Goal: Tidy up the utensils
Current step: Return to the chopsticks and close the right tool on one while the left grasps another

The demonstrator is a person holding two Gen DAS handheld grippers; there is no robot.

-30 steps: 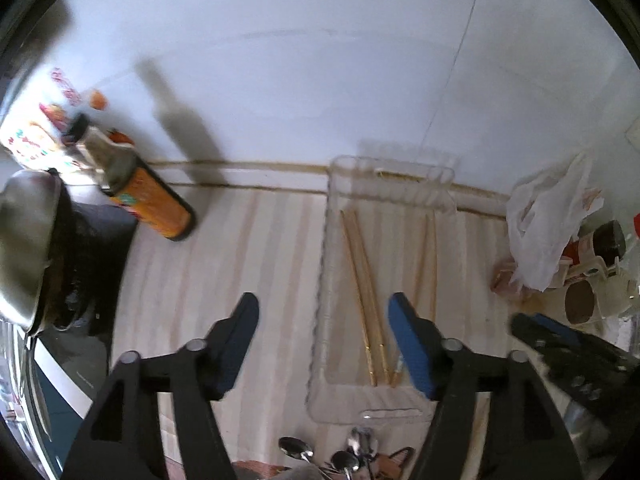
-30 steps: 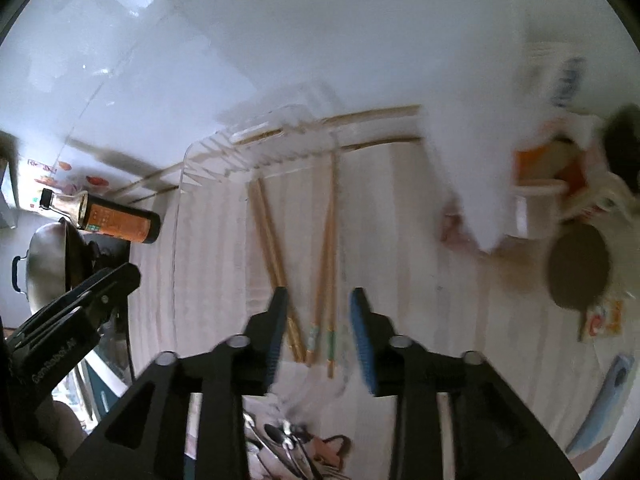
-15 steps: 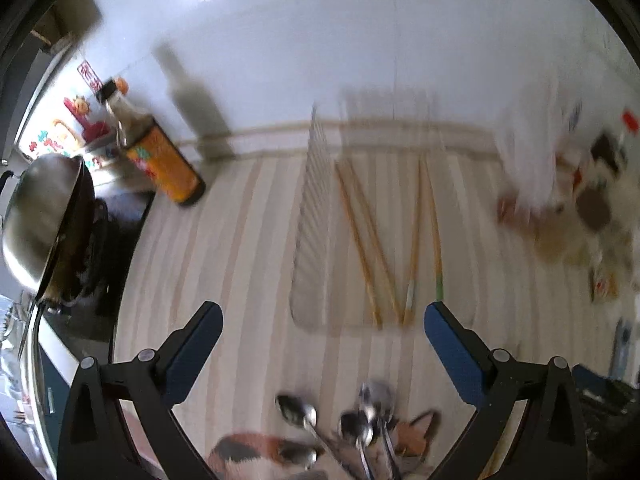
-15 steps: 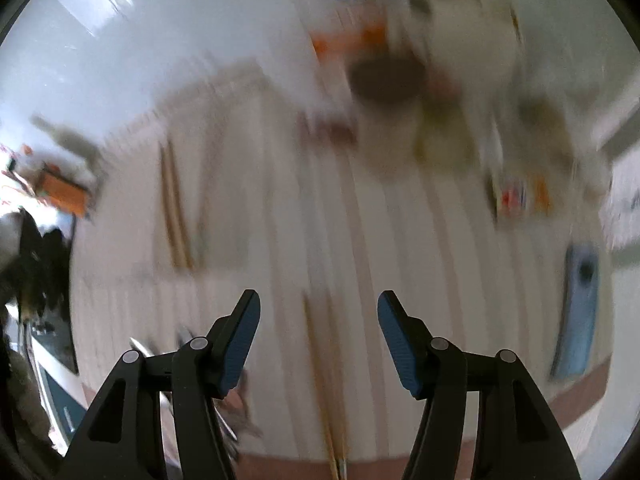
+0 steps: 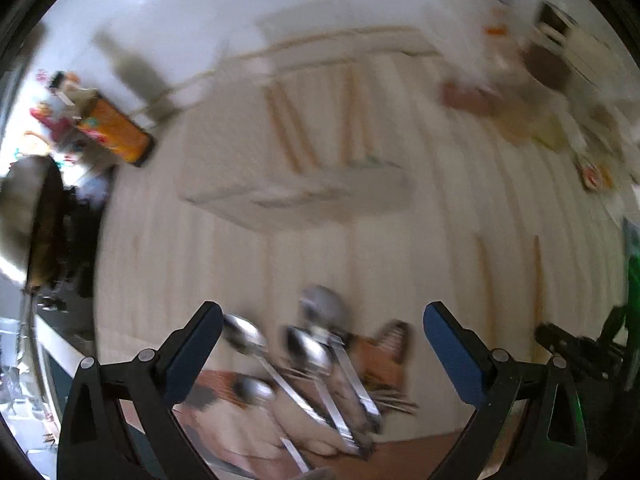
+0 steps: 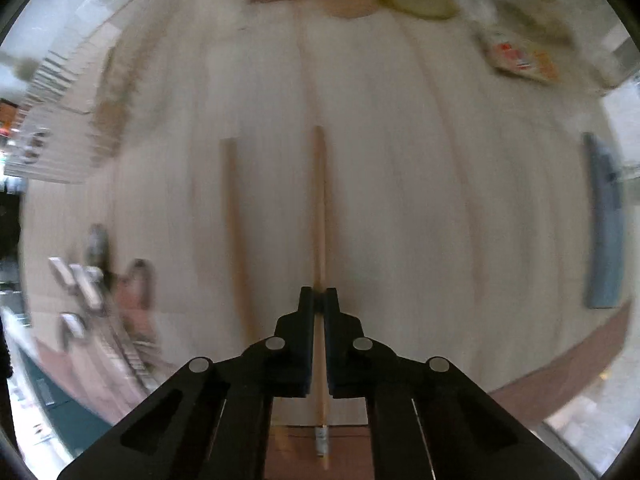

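Several metal spoons (image 5: 308, 350) lie in a heap on a patterned cloth near the table's front edge. My left gripper (image 5: 322, 318) hangs over them, open wide, its blue pads either side of the heap and touching nothing. Two wooden chopsticks lie side by side on the striped table. My right gripper (image 6: 319, 298) points down and is shut on the right-hand chopstick (image 6: 319, 200). The other chopstick (image 6: 234, 232) lies free to its left. A clear tray (image 5: 296, 200) farther back holds two pairs of chopsticks (image 5: 290, 132).
A sauce bottle (image 5: 114, 134) stands at the back left by the wall, with a dark wok (image 5: 32, 216) at the left edge. Packets and containers (image 5: 536, 92) crowd the back right. A flat blue object (image 6: 604, 224) lies at the right. The picture is blurred.
Both views swung from the tray back toward the table's front edge. The left jaws spread wide and now hang over the spoons. The right jaws closed on a loose chopstick.
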